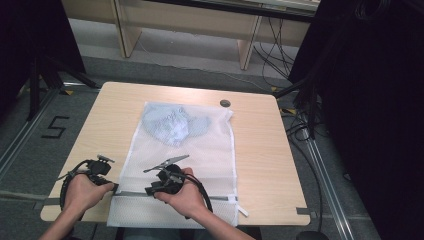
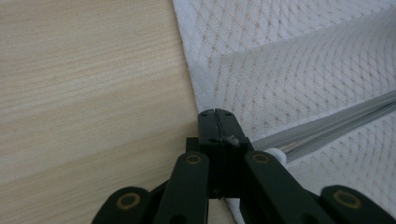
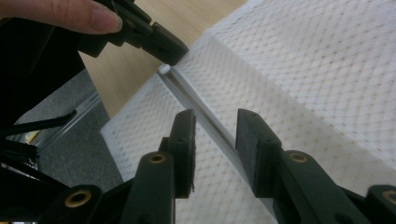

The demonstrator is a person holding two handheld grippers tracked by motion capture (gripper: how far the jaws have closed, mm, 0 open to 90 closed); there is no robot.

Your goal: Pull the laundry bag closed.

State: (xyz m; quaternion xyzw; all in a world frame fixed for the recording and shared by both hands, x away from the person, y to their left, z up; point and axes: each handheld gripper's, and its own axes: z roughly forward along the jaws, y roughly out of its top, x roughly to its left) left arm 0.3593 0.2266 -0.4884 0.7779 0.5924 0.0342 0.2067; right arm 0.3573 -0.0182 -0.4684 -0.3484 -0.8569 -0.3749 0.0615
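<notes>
Black jaws of the right gripper (image 3: 215, 140) are standing apart over the grey zipper (image 3: 205, 119), not pinching it. Left gripper (image 2: 217, 128) is squeezing the white mesh laundry bag's (image 1: 200, 150) zipper end at the table's (image 1: 260, 150) near edge.

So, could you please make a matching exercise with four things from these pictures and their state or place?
Things:
1. left claw
2. right claw
3. blue cloth
4. round disc

States:
A. open, one jaw on each side of the zipper
B. on the bare table
C. shut at the mesh bag's edge
D. inside the mesh bag

Pairs: 1-C, 2-A, 3-D, 4-B
</notes>
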